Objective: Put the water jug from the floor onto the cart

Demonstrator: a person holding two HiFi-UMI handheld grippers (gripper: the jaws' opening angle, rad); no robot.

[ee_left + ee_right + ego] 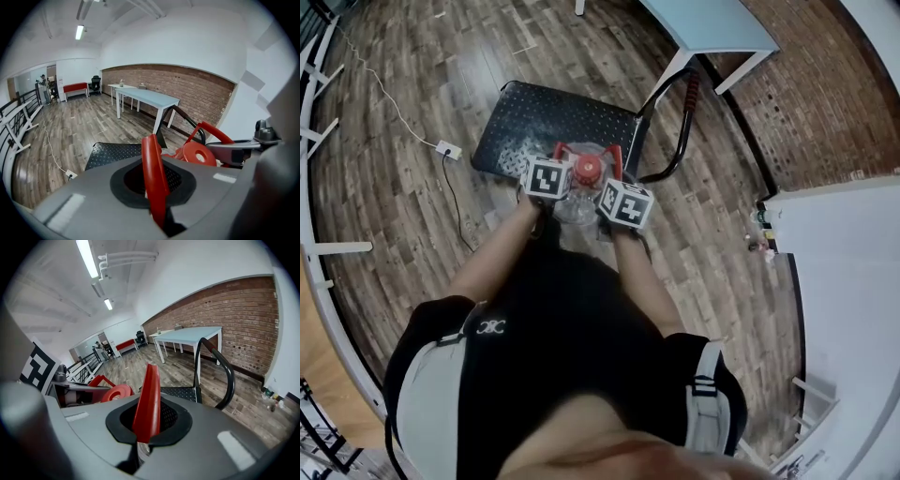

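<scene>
Obs.: water jug [579, 199] hangs upright between both tongs, red cap [586, 169] on top, clear body below it. It is off the floor and at the near edge of the cart [534, 117] in the head view. Cannot tell whether its base already touches the black studded deck.

Left tongs [154, 190]: closed down narrow on a red handle strap [152, 168] of the jug, the strap standing on edge between the jaws. Right tongs [144, 420]: same, clamped narrow on the opposite red strap [147, 397]. Each gripper view shows the cap just to its inner side, so the two grips flank the neck.

Key relation: the deck lies ahead of and below the jug. The jug's long axis is vertical. The deck's long side runs across the person's front, with the push handle [680, 127] at its right end. Both hands are about equally near; the right sits closer to the push handle.

Judgement: lift is done, placement is not yet confirmed. The next move needs the jug further in over the deck, then lowered level, with both sides released only once it stands.

Risk: base landing half on the deck edge and tipping.
</scene>
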